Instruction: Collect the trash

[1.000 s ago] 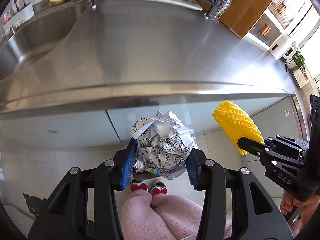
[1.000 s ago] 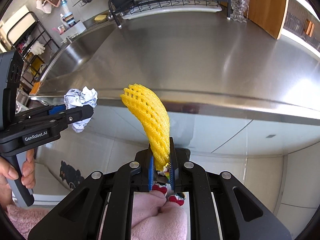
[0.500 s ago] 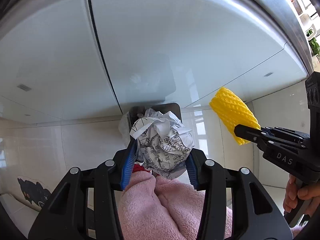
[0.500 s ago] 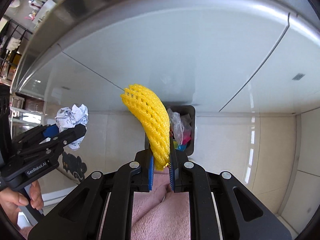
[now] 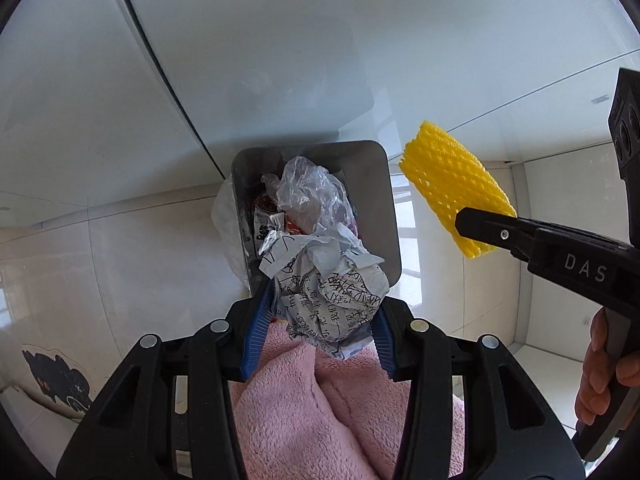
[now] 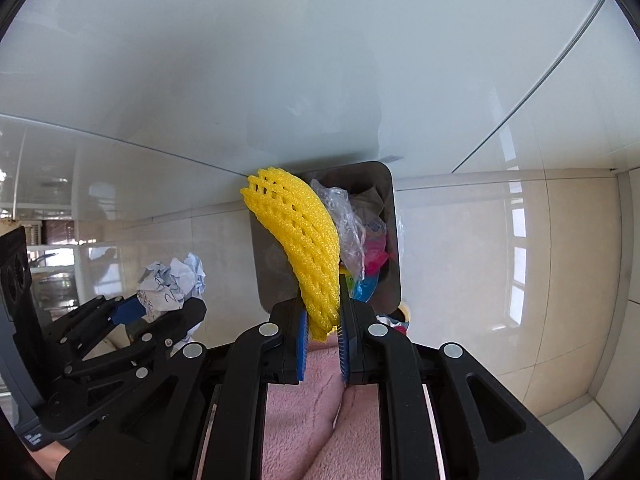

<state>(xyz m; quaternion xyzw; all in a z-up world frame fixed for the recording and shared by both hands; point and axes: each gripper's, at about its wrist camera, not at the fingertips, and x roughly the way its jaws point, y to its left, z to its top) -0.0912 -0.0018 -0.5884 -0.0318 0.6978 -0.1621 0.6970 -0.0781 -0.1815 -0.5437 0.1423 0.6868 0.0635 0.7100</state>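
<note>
Trash bin (image 5: 382, 216) holding plastic wrap (image 5: 308, 196)

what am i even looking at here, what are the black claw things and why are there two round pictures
There is no robot here. A person holds a hand-operated gripper in each hand, and each one carries a wide-angle camera looking along its fingers; that makes the two round pictures.

In the left camera's picture, the left gripper is shut on a crumpled paper ball. The right gripper, seen from its own camera, is shut on a yellow foam fruit net.

Both point down at a dark trash bin on the tiled floor, in front of white cabinet doors. The bin already holds clear plastic wrap and other rubbish. The pink fleece is the person's clothing.
</note>
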